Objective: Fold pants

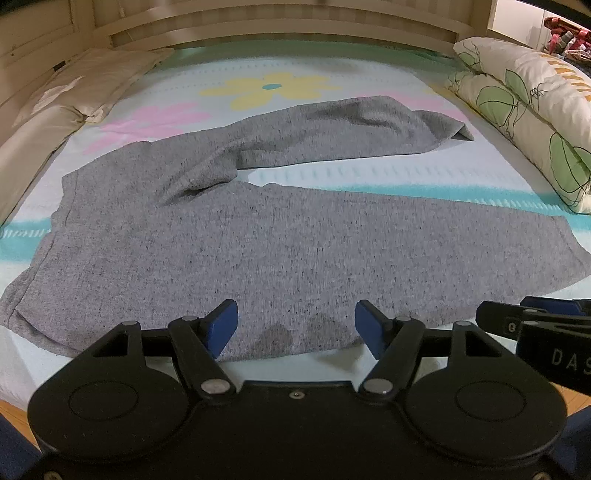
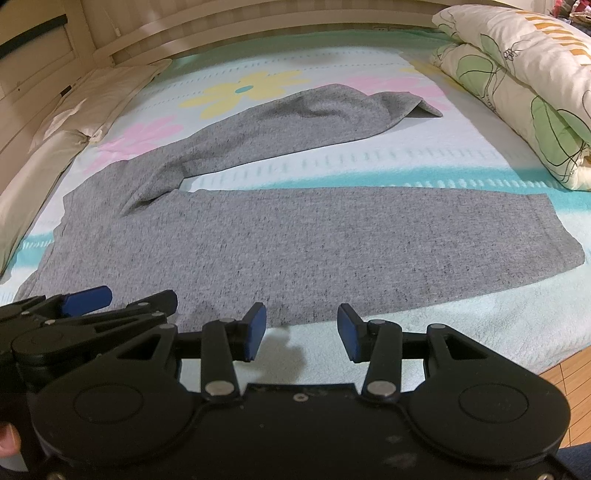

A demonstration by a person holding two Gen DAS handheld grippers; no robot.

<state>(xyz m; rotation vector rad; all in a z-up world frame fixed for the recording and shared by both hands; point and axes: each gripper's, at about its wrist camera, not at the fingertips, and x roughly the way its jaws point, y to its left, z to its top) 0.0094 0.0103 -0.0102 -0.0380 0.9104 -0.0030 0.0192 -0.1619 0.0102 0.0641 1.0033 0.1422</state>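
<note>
Grey marled pants (image 1: 258, 243) (image 2: 236, 243) lie spread on the bed, waistband at the left, one leg running right along the near side and the other angled away to the far right with its cuff folded under. My left gripper (image 1: 296, 328) hovers open over the near edge of the pants, nothing between its blue pads. My right gripper (image 2: 301, 332) stands open just off the near hem, above bare bedsheet. Each gripper shows at the edge of the other's view, side by side: the right gripper (image 1: 535, 317) and the left gripper (image 2: 88, 299).
The bedsheet (image 2: 424, 155) has flower prints and teal stripes. A folded leaf-print quilt (image 2: 524, 92) lies at the right, cream pillows (image 1: 85, 85) at the left, a slatted headboard (image 1: 280, 26) behind. Wooden floor (image 2: 569, 376) shows past the bed's near right corner.
</note>
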